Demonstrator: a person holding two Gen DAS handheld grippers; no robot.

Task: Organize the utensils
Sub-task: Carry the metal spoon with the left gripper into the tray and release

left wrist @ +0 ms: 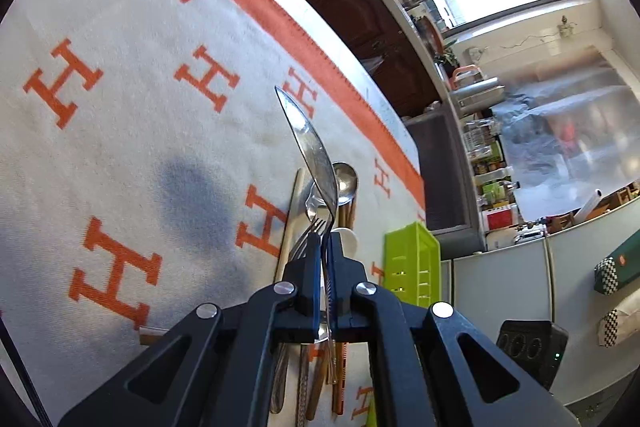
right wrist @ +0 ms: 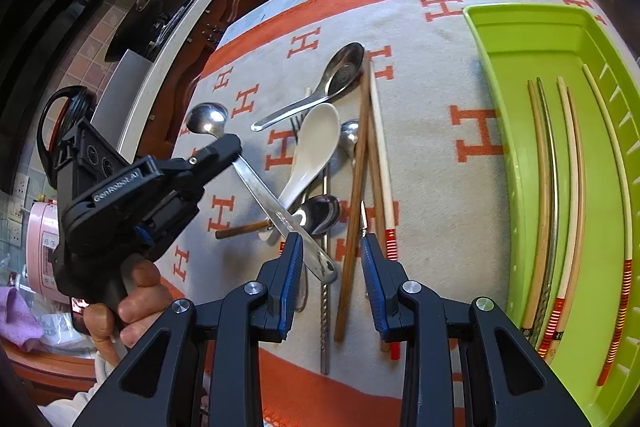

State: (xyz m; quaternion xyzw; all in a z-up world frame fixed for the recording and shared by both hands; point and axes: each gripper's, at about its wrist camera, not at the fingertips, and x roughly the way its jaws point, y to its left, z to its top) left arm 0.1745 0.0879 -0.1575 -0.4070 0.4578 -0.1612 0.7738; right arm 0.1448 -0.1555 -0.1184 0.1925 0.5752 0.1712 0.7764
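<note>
My left gripper (left wrist: 327,247) is shut on the handle of a long metal spoon (left wrist: 308,143), whose bowl sticks up ahead of the fingers, lifted off the cloth. The right wrist view shows that left gripper (right wrist: 224,151) holding the spoon (right wrist: 206,119) slantwise over the pile, its handle end near my right gripper (right wrist: 332,259). The right gripper hovers open above the pile with nothing pressed between its pads. Beneath lie a white ceramic spoon (right wrist: 316,143), metal spoons (right wrist: 340,75), brown chopsticks (right wrist: 356,207) and a white red-banded chopstick (right wrist: 384,179).
A lime-green tray (right wrist: 504,87) at the right holds several chopsticks (right wrist: 560,187); the same tray (left wrist: 408,255) shows beyond the pile in the left view. A white cloth (right wrist: 440,155) with orange H letters covers the table. A hand (right wrist: 136,291) grips the left tool. Kitchen cabinets stand behind.
</note>
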